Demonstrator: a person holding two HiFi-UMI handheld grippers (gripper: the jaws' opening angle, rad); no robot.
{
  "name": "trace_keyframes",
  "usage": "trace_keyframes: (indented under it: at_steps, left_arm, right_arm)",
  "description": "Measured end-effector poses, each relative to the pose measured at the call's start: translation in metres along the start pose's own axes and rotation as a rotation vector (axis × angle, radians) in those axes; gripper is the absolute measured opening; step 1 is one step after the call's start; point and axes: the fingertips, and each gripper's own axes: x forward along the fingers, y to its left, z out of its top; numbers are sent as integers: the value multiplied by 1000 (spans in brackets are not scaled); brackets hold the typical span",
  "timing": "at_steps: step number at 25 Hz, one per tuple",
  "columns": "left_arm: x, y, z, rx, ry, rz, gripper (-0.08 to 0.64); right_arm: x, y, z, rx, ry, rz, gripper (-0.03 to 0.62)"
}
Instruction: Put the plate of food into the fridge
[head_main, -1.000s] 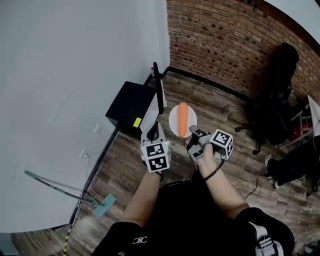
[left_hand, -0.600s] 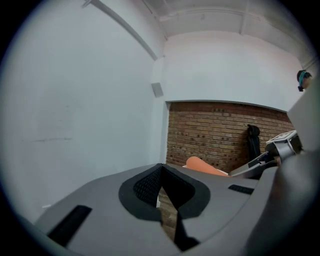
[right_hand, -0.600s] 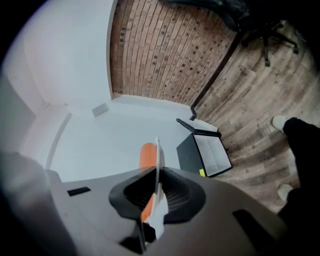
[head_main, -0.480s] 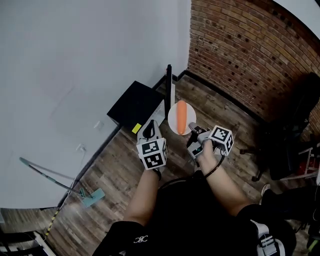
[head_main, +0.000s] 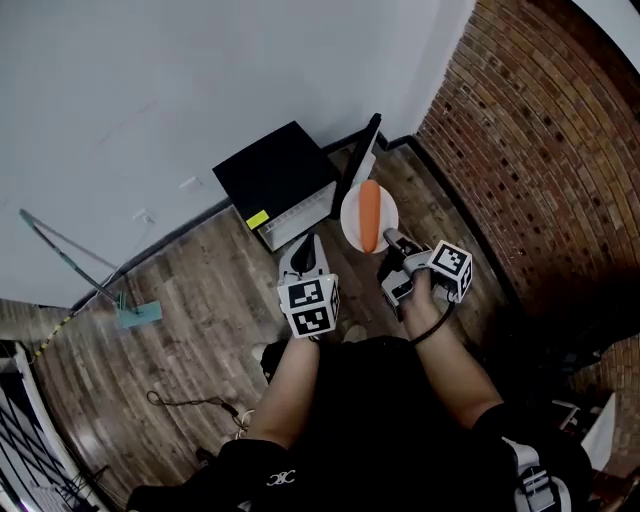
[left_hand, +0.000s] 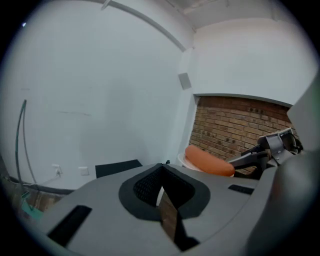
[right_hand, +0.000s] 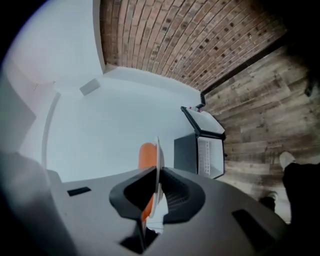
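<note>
Out in front of the right hand-held gripper (head_main: 391, 241), whose jaws clamp its near rim, the white plate (head_main: 351, 222) carries its orange sausage-shaped food (head_main: 370, 215) lengthwise toward the open-doored black mini fridge (head_main: 280, 180) ahead-left on the floor, while the left hand-held gripper (head_main: 305, 256), jaws together, holds nothing.

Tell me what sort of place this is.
Likely an indoor room, perhaps a studio corner: brick wall meeting a white wall, wood-plank floor, and a small black fridge standing open on it.
</note>
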Motion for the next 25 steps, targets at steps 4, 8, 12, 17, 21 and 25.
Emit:
trace_keyframes:
  at_steps: [4,8,12,17,21,25]
  left_arm:
    - [-8,9,-19,13,31,55,-5]
    - [-9,34,-44,-29,69,114,-5]
    - [10,49,-84,-75,116,115,-5]
    - [65,72,-137,-80,132,137,-5]
    - [114,97,-192,-37,128,138,-5]
    - [171,130,-255,-102,69,134,-5]
  right_arm:
    - [23,-14,-3,14,62,8,41]
    - [54,-44,-17,21,108,-21,41]
    - [74,-92,-35,22,155,-71,41]
    - [122,-160,-28,4,186,-98,41]
    - [171,-222,-21,10,180,-71,41]
    - [229,-296,-18,-36,190,-41,41]
